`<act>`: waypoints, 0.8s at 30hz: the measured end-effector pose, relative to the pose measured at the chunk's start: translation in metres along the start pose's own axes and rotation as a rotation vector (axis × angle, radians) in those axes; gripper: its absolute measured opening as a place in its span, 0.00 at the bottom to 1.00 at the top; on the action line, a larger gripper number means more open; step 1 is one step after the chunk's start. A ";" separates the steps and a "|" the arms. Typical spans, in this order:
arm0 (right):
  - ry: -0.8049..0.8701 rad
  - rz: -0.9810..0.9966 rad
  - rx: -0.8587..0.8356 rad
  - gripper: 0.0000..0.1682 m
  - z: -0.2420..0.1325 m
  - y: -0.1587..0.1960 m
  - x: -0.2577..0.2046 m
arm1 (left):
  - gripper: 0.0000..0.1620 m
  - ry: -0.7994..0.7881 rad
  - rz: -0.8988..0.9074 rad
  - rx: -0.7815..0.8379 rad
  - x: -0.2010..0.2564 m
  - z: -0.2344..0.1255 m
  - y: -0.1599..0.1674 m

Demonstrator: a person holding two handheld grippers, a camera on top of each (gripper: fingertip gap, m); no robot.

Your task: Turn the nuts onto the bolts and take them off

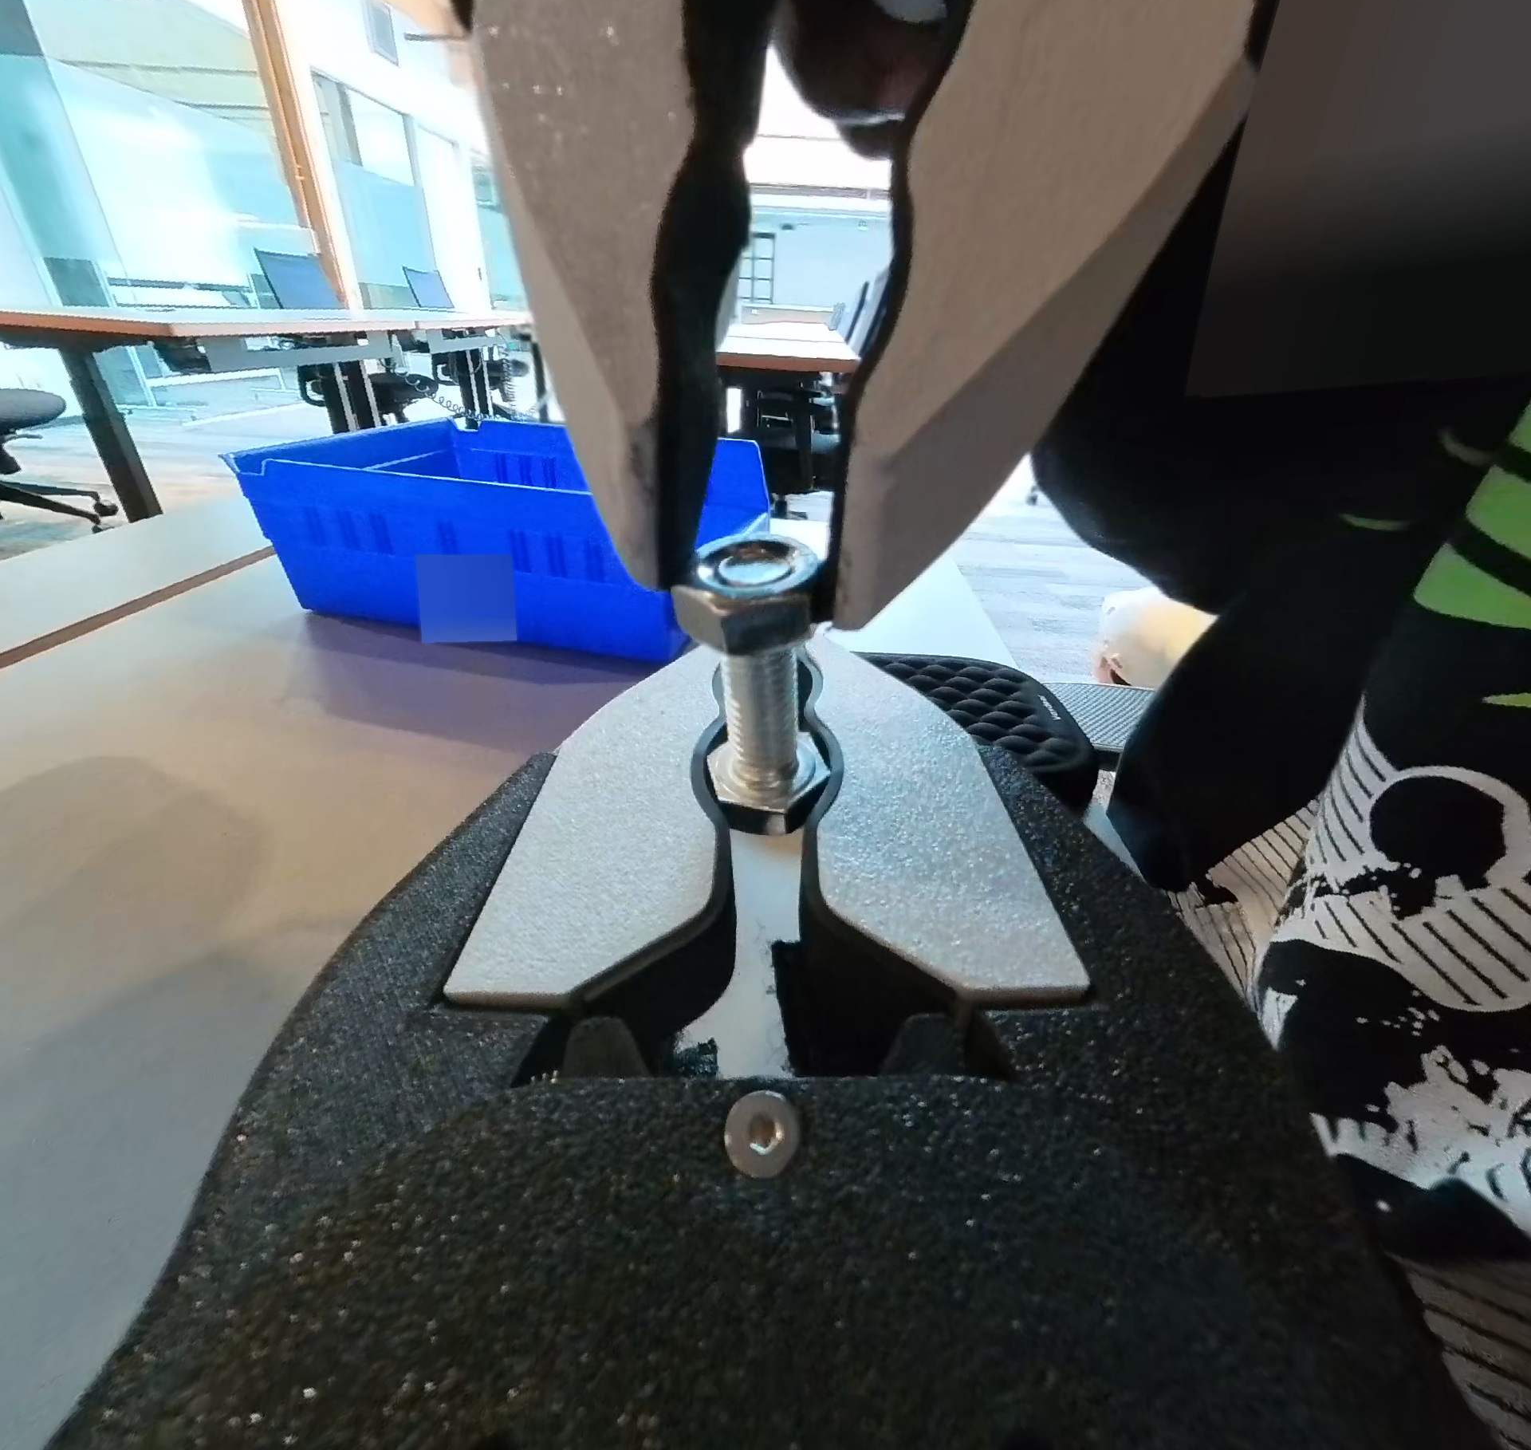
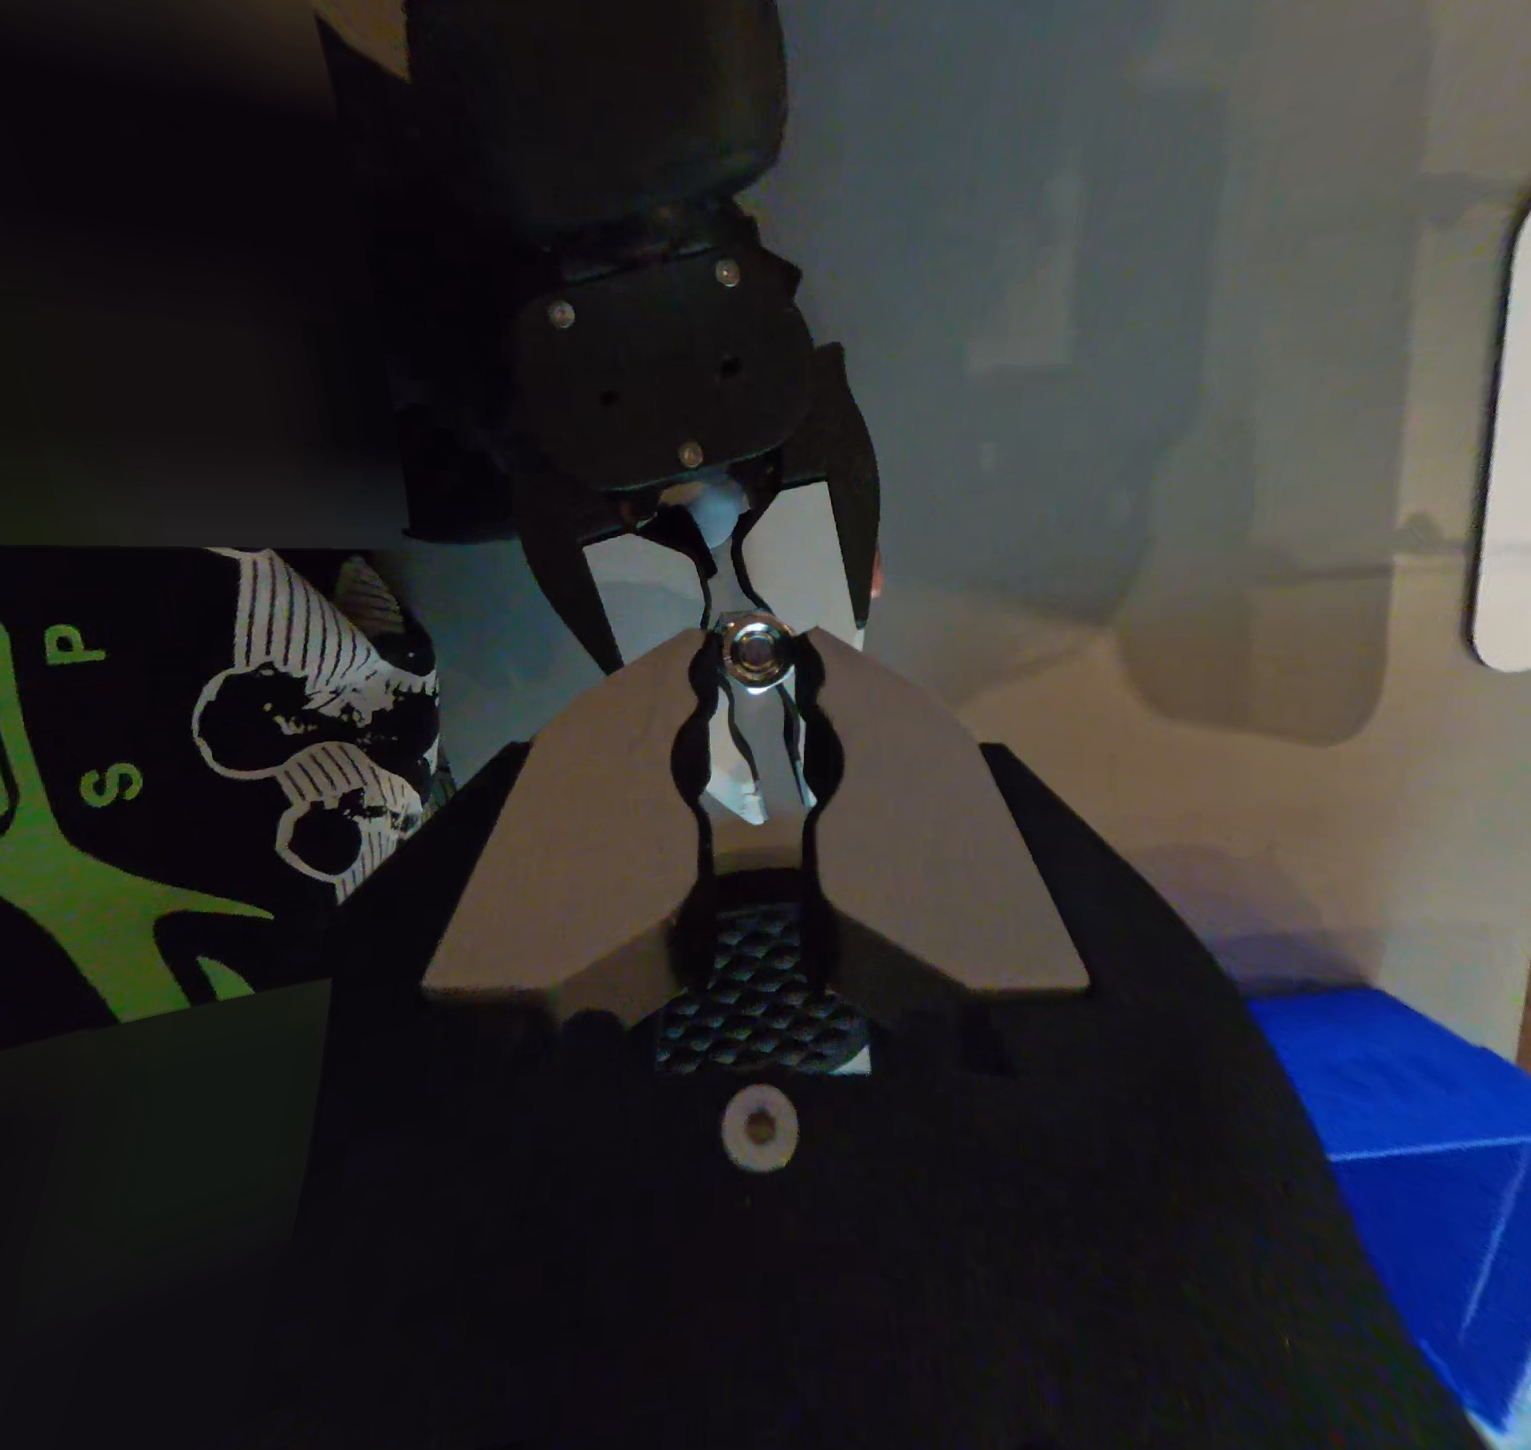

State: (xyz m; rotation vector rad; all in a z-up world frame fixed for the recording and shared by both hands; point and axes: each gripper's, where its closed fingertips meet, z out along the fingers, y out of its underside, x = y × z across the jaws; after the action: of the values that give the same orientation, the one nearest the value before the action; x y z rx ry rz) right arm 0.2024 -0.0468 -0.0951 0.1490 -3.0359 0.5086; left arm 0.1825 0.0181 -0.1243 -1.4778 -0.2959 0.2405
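Observation:
A silver bolt (image 1: 758, 714) stands upright between the two grippers. My left gripper (image 1: 766, 689) is shut on the bolt's hex head (image 1: 766, 799), which sits in the notch between its grey fingers. A silver nut (image 1: 741, 602) sits at the top end of the thread. My right gripper (image 1: 750, 594) comes down from above and is shut on that nut. In the right wrist view my right gripper (image 2: 754, 652) clamps the nut (image 2: 752, 654) end-on, with the left gripper (image 2: 741, 606) behind it.
A blue plastic bin (image 1: 464, 515) stands on the grey table (image 1: 207, 830) behind the grippers; it also shows in the right wrist view (image 2: 1408, 1162). A person's black, green and white printed clothing (image 1: 1408, 830) fills the right side. Desks and office chairs stand beyond. My right fingertips sit around 7 cm from my left ones.

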 end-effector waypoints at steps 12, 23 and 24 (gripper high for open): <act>-0.238 -0.792 0.176 0.20 -0.037 -0.013 -0.023 | 0.07 0.029 0.021 -0.016 0.006 0.001 0.001; -0.446 -1.275 -0.098 0.17 -0.016 0.006 -0.017 | 0.07 0.055 0.064 -0.040 0.012 0.001 0.004; -0.461 -1.289 -0.122 0.17 -0.014 0.008 -0.018 | 0.07 0.058 0.064 -0.041 0.012 0.002 0.004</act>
State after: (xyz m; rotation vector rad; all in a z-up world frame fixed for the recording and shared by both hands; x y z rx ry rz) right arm 0.2197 -0.0328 -0.0861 2.1842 -2.4870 0.1468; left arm 0.1933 0.0239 -0.1278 -1.5336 -0.2083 0.2444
